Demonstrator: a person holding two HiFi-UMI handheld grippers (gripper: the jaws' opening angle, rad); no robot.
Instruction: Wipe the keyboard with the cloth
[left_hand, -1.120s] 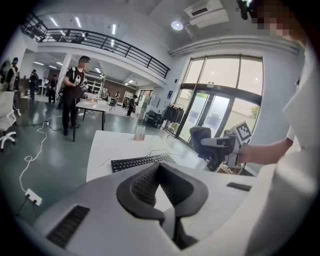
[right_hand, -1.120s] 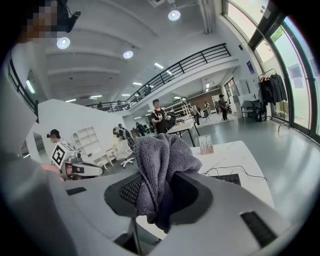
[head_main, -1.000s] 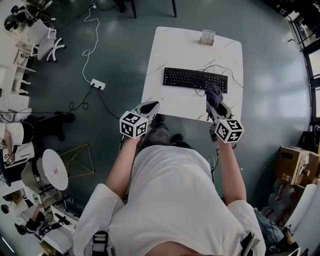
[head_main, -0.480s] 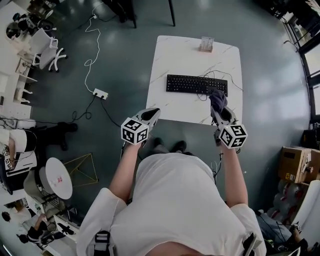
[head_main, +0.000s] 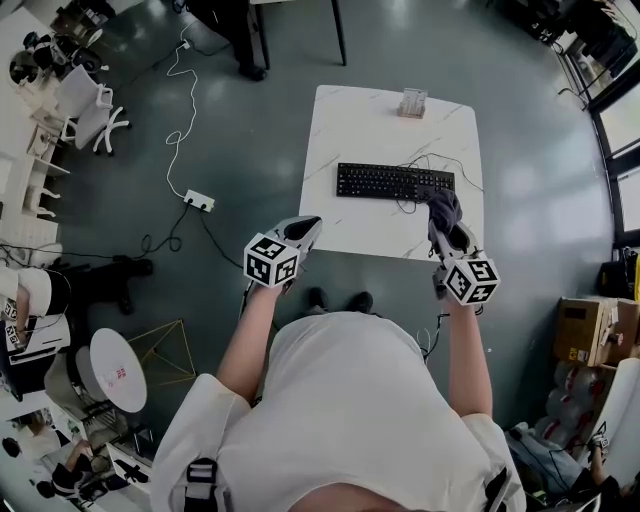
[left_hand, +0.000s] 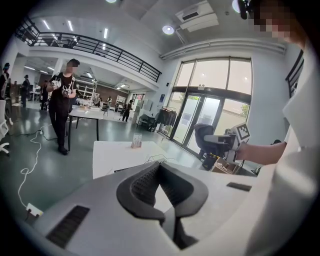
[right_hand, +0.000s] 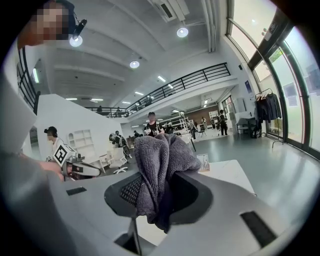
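A black keyboard lies across the middle of the white marble table. Bunched between the jaws of my right gripper is a dark grey cloth, held above the table's front right part, just short of the keyboard's right end. In the right gripper view the cloth fills the gap and sticks up past the jaws. My left gripper hangs at the table's front left corner, shut and empty. The left gripper view shows its fingertips meeting, with the right gripper off to the right.
A small clear stand sits at the table's far edge. The keyboard's cable loops behind it. A white power strip and cord lie on the grey floor to the left. Cardboard boxes stand at the right.
Both grippers have risen a little, and the right one still holds the cloth. The table and keyboard look smaller and farther in the head view, as the person has drawn back.
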